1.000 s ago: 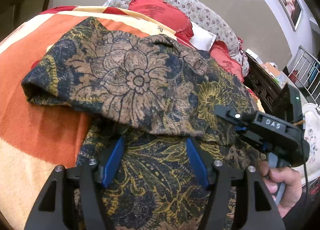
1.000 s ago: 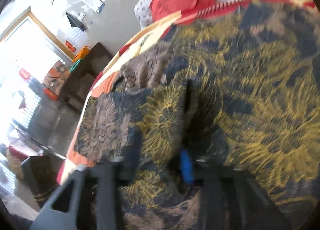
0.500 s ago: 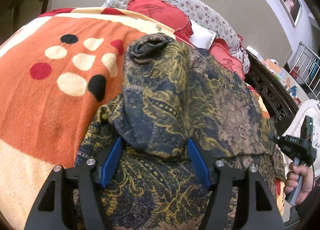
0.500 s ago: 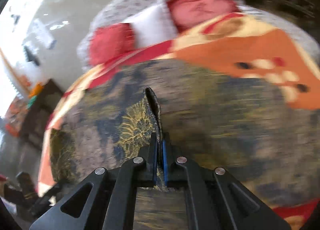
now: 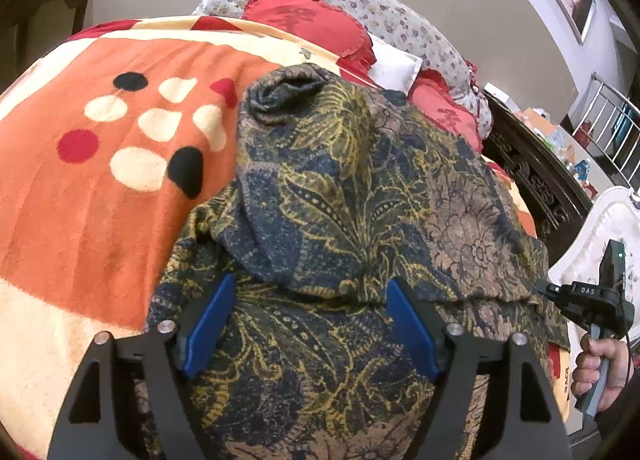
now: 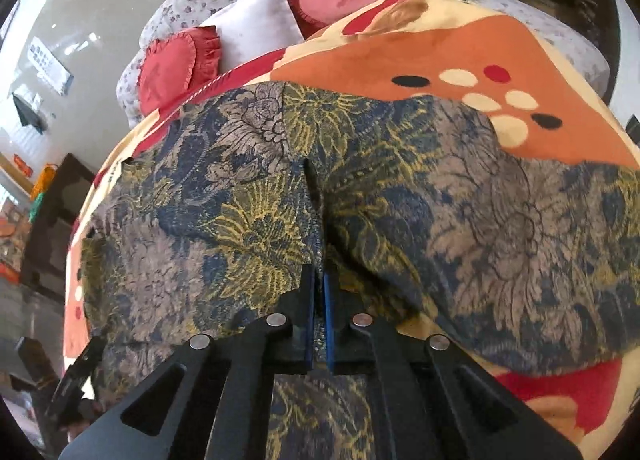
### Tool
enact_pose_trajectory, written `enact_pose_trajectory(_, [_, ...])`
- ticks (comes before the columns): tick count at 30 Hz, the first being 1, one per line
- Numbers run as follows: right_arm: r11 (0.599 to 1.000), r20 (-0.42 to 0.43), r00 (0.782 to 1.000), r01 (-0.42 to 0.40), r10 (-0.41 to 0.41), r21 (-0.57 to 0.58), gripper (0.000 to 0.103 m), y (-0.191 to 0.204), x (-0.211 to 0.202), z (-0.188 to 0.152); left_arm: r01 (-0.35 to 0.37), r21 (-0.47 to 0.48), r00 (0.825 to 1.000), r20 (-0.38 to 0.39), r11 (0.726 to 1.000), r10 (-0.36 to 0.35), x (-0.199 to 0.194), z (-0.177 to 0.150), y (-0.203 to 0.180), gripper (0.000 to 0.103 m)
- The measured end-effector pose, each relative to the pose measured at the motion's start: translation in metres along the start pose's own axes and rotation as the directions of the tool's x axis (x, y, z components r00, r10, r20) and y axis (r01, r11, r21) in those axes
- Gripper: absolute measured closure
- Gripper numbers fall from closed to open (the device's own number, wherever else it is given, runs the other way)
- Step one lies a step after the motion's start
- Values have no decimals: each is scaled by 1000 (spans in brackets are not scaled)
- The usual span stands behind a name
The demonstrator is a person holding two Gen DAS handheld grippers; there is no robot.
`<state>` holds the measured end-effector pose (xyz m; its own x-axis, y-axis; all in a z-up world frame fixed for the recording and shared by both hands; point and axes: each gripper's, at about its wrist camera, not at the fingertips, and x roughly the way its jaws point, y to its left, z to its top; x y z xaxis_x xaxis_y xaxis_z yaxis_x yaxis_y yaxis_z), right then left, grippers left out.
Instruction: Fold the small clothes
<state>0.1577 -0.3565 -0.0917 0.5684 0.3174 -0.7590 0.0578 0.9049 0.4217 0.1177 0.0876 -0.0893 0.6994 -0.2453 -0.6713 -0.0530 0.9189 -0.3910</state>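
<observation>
A dark blue, gold and brown batik garment (image 5: 360, 195) lies folded over itself on an orange blanket (image 5: 100, 187); it also fills the right wrist view (image 6: 440, 219). My left gripper (image 5: 308, 304) is open, its blue pads resting over the garment's near part, holding nothing. My right gripper (image 6: 319, 292) is shut on a pinched ridge of the garment's edge. It also shows in the left wrist view (image 5: 560, 296) at the garment's right edge, held by a hand.
Red heart-shaped cushions (image 5: 304, 19), a white pillow (image 5: 394, 63) and a floral bolster (image 5: 400, 19) lie at the head of the bed. A dark carved wooden bed frame (image 5: 536, 187) runs along the right. A dark cabinet (image 6: 60, 215) stands beyond the bed.
My right gripper carried the garment's flap from the left across to the right, folding it over and uncovering the orange blanket. In the last half second little moved. My left gripper stayed open.
</observation>
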Motion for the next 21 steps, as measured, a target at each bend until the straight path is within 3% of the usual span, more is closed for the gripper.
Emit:
enact_pose_trajectory(5, [999,2,1000,16,-16,43,93,-14,-8,-5,10,4,1000,-2,1000,-10,-1,0,1,18])
enact_pose_trajectory(9, [997,-21,999,40,-39,69,93,-22,-7,-7,-28,21,999,-17,999,28,-9,4,-7,18])
enact_pose_trajectory(12, [997,-37,999,0,3,75,92,-25,-2,-8,-21,42,999,38,999,20,-27,19,-18,18])
enact_pose_trajectory(14, [998,29,999,24,-26,63,88,-26,-14,-6,-15,77,992,122,997,5,-40,42,-32,15])
enact_pose_trajectory(15, [997,90,995,46,-51,62,87,-27,-25,-5,-22,102,989,151,995,7,-40,54,-41,9])
enact_pose_trajectory(18, [997,212,975,62,-72,53,74,-20,-47,-2,-42,182,991,136,982,17,-8,76,-61,5])
enact_pose_trajectory(20, [999,227,973,50,-49,-2,73,-4,-45,-1,-102,229,994,63,968,90,34,83,-67,11])
enact_pose_trajectory(21, [998,217,975,49,-39,-44,73,7,-38,-1,-121,242,993,47,963,113,48,83,-68,25])
